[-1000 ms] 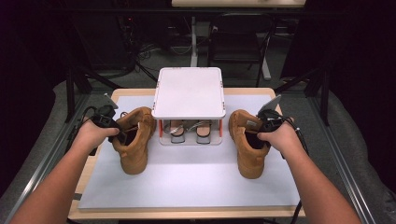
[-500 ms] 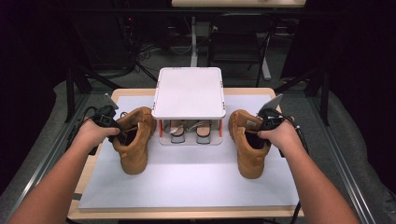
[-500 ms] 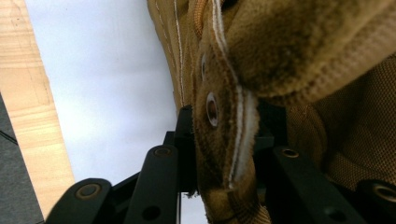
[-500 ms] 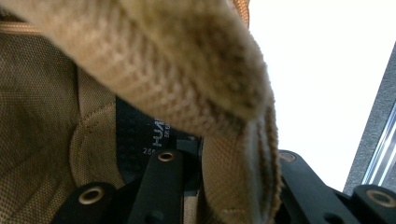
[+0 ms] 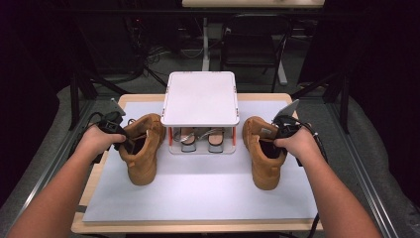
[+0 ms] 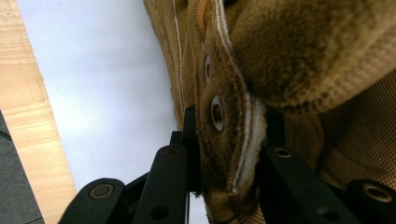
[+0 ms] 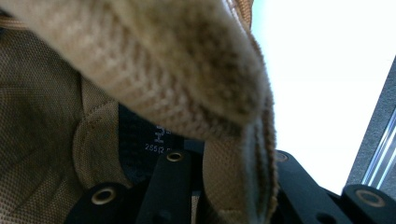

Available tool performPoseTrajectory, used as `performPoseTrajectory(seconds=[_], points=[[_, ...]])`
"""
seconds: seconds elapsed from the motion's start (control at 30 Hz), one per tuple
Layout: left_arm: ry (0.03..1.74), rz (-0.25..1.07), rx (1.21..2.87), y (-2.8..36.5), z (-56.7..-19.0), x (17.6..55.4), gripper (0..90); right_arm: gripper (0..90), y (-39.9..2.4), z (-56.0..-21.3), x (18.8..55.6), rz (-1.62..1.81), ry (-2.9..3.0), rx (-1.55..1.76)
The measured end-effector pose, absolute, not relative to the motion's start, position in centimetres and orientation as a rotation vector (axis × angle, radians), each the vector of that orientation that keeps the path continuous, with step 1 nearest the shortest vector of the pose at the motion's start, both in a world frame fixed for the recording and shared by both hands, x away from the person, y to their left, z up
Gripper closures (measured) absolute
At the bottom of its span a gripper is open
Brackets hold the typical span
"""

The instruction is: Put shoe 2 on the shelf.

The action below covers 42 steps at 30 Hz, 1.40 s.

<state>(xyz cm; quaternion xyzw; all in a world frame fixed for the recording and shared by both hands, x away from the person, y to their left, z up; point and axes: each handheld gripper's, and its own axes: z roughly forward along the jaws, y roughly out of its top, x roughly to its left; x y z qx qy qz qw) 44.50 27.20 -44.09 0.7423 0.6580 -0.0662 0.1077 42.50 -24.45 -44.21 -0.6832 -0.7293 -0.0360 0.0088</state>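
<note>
My left tongs (image 5: 128,144) have just been closing and now pinch the left boot's (image 5: 141,151) collar. My right tongs (image 5: 271,140) likewise clamp the right boot's (image 5: 261,161) collar on the bench (image 5: 198,225)

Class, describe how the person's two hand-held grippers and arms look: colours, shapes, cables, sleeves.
Both grippers, left gripper and right gripper, are black, each topped by a grey three-cornered plate, with a black cable trailing. Their flat black jaws carry round rivets. The forearms are bare, no sleeves showing.

Lab-like recording room, dark backdrop, metal frame legs (image 5: 81,89), floor cables (image 5: 163,52), folding chair (image 5: 247,44)
</note>
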Motion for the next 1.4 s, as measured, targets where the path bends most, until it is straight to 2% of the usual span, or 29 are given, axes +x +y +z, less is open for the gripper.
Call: performPoseTrajectory(seconds=[1.4], points=[[1.92, -0.268, 2.171, 27.9, -44.2, 44.8, 82.0, 83.6, -25.5, -44.1, 42.6, -0.173, -2.225, -2.109]])
